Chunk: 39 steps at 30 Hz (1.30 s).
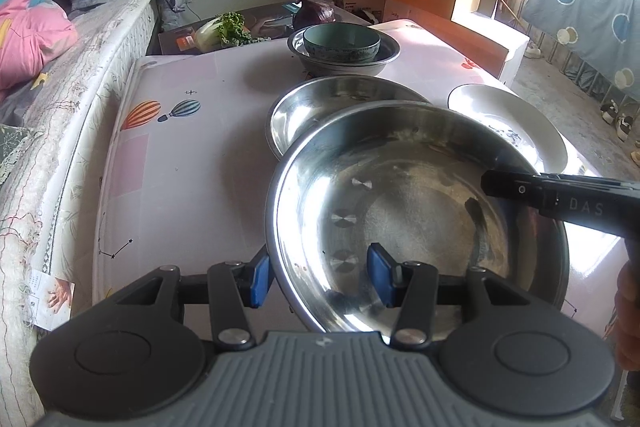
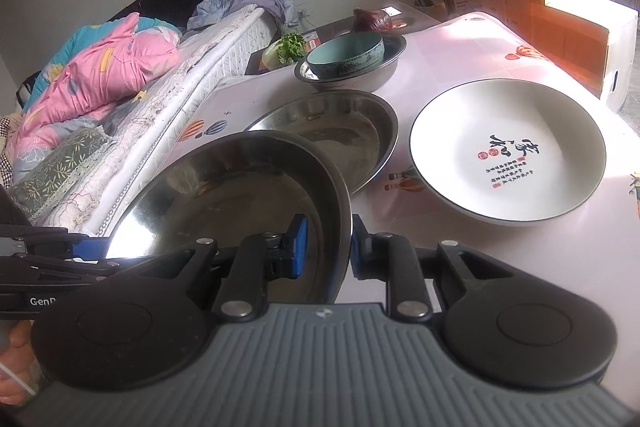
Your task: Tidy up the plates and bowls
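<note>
Now both your left gripper [image 1: 320, 277] and right gripper [image 2: 330, 247] pinch the steel plate [image 1: 420, 195] by opposite rims, its twin steel plate [image 1: 332, 103] lying just ahead and below.

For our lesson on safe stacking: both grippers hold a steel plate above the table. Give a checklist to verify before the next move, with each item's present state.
1. Right gripper clamped on held plate's rim: ok.
2. Left gripper gripping the rim on another side: ok.
3. Lower plate empty: ok.
4. White plate apart from lower plate: ok.
5. Gap between held plate and lower plate: cannot tell.
</note>
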Tool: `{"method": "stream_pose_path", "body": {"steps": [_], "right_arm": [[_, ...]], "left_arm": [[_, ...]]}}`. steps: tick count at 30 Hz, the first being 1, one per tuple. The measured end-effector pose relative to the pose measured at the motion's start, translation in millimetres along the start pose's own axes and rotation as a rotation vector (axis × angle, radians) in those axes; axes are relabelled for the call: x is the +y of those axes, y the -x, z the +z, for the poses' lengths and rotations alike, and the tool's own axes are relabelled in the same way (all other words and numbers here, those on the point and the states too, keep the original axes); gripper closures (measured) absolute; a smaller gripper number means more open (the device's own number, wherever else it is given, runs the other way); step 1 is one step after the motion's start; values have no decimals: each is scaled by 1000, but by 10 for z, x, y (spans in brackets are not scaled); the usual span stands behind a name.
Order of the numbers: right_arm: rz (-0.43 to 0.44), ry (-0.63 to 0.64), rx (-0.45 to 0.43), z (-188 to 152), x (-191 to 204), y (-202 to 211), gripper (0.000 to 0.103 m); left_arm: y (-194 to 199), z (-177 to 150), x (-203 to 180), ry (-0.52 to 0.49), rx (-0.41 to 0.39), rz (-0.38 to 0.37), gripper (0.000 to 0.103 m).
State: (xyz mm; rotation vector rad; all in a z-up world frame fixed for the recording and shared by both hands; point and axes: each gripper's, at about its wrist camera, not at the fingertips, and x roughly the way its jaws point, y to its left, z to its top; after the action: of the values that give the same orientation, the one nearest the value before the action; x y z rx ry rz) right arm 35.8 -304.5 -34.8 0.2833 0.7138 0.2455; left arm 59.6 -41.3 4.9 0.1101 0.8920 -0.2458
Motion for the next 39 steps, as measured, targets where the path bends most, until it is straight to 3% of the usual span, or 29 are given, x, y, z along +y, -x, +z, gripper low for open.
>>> {"method": "stream_pose_path", "body": {"steps": [21,39], "right_arm": [[-16,-34,-10,514,-186,-396,81],[-49,-37,29,635,-367,-772,79]], "left_arm": [[-414,568,104,43,5,-27,52],[-742,692,110,42,55,-6,50]]}}
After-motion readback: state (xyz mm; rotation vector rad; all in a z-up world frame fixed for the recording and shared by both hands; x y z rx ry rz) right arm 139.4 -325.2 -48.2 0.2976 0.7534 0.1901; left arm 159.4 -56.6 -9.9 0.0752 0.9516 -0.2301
